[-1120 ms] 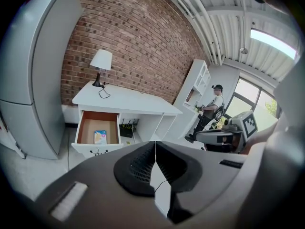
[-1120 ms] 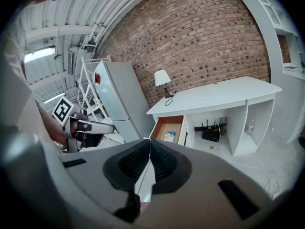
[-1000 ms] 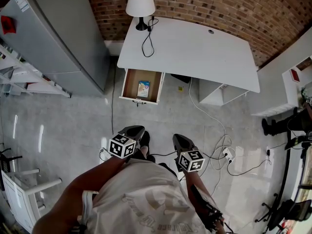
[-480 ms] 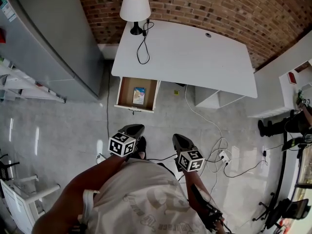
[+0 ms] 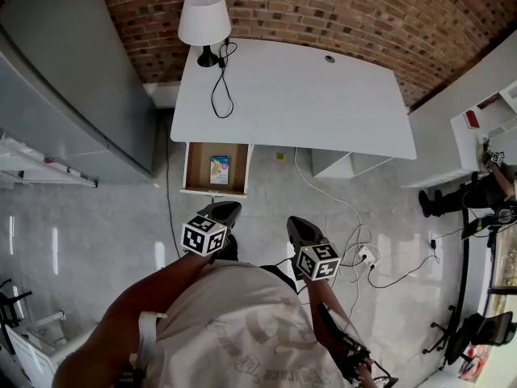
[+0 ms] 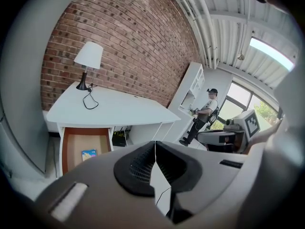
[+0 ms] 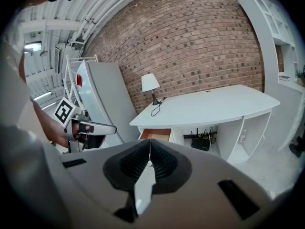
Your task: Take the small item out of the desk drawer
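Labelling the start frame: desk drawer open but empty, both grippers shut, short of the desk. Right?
Not empty: the head view shows a small colourful packet lying in the open drawer. The rest holds: left gripper and right gripper are shut, short of the desk.

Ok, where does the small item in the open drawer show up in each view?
Head view: small item lies in the open drawer, left of centre.
Left gripper view: small item at lower left, in the drawer.
Right gripper view: not visible; only part of the drawer shows.
Shared landmark: the lamp on the desk.
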Tool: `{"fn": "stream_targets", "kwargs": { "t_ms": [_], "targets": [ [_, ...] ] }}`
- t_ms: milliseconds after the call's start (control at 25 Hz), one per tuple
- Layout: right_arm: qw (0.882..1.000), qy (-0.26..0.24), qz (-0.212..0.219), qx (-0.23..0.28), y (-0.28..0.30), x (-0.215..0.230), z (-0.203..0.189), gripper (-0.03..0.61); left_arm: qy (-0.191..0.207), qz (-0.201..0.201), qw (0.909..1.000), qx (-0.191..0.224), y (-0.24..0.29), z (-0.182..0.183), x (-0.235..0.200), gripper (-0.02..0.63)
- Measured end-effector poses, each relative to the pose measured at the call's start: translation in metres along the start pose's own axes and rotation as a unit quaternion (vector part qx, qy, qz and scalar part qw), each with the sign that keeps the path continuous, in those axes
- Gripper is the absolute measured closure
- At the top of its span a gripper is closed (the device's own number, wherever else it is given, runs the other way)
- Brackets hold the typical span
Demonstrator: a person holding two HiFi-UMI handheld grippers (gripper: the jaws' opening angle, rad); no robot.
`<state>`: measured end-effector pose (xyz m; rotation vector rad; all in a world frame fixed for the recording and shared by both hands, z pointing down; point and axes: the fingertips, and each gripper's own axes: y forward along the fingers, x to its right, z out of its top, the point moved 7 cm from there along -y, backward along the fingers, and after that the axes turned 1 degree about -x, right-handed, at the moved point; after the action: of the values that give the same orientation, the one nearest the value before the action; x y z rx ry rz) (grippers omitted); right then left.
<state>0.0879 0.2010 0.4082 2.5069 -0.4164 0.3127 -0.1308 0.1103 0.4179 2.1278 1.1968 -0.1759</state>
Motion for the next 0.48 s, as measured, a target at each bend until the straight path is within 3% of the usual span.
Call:
{"fn": "stream_targets", "kwargs": {
  "t_ms": [480],
  "targets": [
    [1.000,-0.028,0.006,-0.010,0.043,-0.014,0.018,0.572,-0.010,0.003,0.9999,0.010,-0.002,0.012,-0.043,0.607]
  ]
}}
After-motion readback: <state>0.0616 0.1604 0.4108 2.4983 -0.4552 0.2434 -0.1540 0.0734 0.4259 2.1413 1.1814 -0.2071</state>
